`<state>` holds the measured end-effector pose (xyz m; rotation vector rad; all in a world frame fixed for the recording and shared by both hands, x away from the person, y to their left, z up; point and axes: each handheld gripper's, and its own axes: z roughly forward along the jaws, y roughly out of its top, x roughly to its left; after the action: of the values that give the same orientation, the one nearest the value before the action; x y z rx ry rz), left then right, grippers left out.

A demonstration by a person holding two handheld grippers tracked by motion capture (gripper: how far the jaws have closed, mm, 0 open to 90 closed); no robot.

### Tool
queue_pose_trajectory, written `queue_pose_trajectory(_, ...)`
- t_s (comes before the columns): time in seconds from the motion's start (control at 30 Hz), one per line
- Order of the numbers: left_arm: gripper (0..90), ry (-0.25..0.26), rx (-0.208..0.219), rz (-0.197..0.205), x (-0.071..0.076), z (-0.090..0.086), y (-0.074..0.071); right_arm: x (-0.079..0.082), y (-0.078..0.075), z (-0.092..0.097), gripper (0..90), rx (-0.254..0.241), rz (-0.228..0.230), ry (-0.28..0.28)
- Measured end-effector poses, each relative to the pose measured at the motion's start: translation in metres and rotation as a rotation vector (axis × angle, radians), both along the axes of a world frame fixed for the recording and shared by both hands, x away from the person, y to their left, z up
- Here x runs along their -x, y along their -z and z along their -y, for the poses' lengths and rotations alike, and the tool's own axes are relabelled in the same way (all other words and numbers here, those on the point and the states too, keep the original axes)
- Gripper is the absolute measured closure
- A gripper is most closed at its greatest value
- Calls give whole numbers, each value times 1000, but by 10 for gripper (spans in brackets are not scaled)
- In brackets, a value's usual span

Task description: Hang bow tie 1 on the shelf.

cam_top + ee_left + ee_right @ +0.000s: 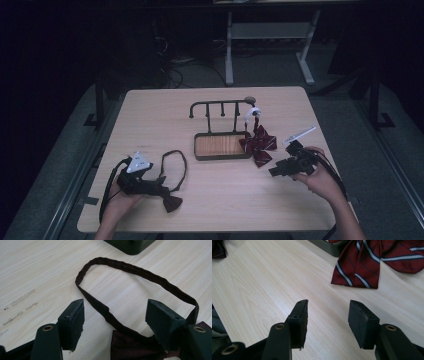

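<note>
At the near left of the bench [150,107], the left tool [115,315] is lying low with its jaws released and standing wide; the dark bow tie [171,201] is resting on the wood just beside them, its knot at the near edge between the jaws and its strap [130,268] looping away toward the far side, no pad pressing on it; at the near right, the right tool [328,312] is hovering over bare wood, jaws released, nothing between them; farther off, the striped bow tie [259,142] is lying against the right end of the tray [220,156], beneath the rack of hooks [220,104].
</note>
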<state>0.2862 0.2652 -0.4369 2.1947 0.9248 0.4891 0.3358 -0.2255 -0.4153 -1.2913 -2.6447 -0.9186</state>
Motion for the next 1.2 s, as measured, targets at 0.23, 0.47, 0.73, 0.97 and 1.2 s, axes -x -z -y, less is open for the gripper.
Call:
queue_pose_trajectory(0.23, 322, -3, 7, -2, -1, -2, 0, 8, 7, 3, 499, -13, 11, 15)
queue_pose_trajectory(0.47, 322, -7, 11, -1, -2, -2, -1, 13, 13, 4, 487, -15, 9, 24)
queue_pose_trajectory(0.73, 325, -5, 15, -2, -3, -1, -2, 22, 20, 6, 476, -33, 40, 41)
queue_pose_trajectory(0.97, 339, -21, 34, -6, -7, -1, -7, 30, 23, 5, 462, -41, 50, 46)
queue_pose_trajectory(1.2, 386, -16, 16, -7, -19, 2, -14, 36, 27, 9, 459, -53, 54, 68)
